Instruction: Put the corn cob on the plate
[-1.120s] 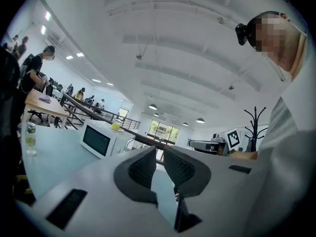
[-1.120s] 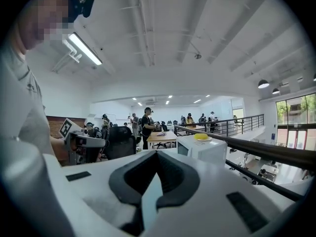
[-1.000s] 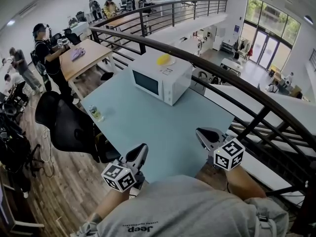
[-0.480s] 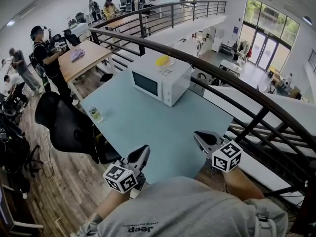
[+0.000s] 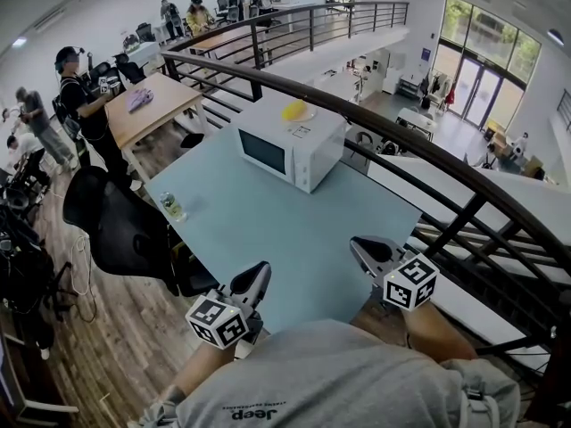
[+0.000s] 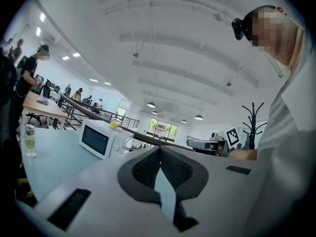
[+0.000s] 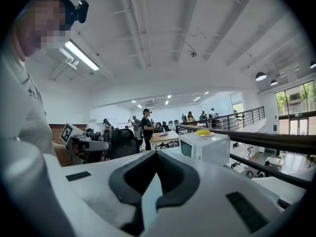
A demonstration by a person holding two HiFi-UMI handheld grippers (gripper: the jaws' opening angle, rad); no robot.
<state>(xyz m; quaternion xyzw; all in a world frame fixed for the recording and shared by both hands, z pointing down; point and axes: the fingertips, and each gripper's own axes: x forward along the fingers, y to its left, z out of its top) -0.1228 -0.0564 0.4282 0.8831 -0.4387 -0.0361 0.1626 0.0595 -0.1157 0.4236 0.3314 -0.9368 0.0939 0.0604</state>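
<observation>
the left gripper point(image 5: 252, 282) and the right gripper point(image 5: 368, 251) sit side by side over the near edge of the table point(image 5: 294, 230), close to the person's chest. each one's own view shows its jaws clenched, pad against pad, grasping nothing. this reads as a resting pose. with nothing to carry there is no reason to spread the jaws, and both point roughly level along the table toward the work.

the corn cob point(image 5: 294, 108) is well ahead of both pairs of jaws and higher than them, on top of the microwave point(image 5: 290, 145) at the far side of the table. it lies a little left of the left jaws' line and a little right of the right jaws' line, so about midway between the two. it appears to rest already on the plate point(image 5: 309, 113), whose pale rim shows beneath it, so the placing may be done, or this may be a starting layout.

the cob lies flat, not on end. it is small and far off, but its long axis seems to run across the jaws' line of sight, not toward them. which end is the tip cannot be told.
</observation>
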